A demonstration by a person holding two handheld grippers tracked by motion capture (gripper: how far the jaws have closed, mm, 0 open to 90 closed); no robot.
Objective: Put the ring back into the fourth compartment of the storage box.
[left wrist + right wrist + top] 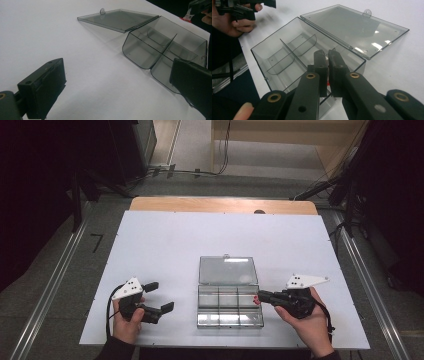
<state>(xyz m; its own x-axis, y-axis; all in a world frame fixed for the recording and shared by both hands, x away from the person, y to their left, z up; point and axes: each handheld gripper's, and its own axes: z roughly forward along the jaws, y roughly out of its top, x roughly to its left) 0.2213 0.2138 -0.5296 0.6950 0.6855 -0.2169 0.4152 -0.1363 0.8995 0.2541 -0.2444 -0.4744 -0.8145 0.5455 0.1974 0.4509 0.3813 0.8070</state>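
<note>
A clear smoky plastic box (199, 306) with several compartments lies open near the table's front edge, its lid (227, 270) folded flat behind it. My right gripper (259, 296) hovers at the box's right rim, jaws pressed together on a small red thing (256, 300). In the right gripper view the fingertips (322, 56) meet above the box's near corner (359, 62), with a sliver of red between them. My left gripper (161, 296) rests to the left of the box, open, with nothing between its jaws. The left gripper view has the box (140, 47) and lid (120, 18) ahead of it.
The white tabletop (165, 240) spreads wide behind and to both sides of the box. A wooden strip (220, 205) runs along its far edge. The front edge lies close under both hands. Dark stands and cables surround the table.
</note>
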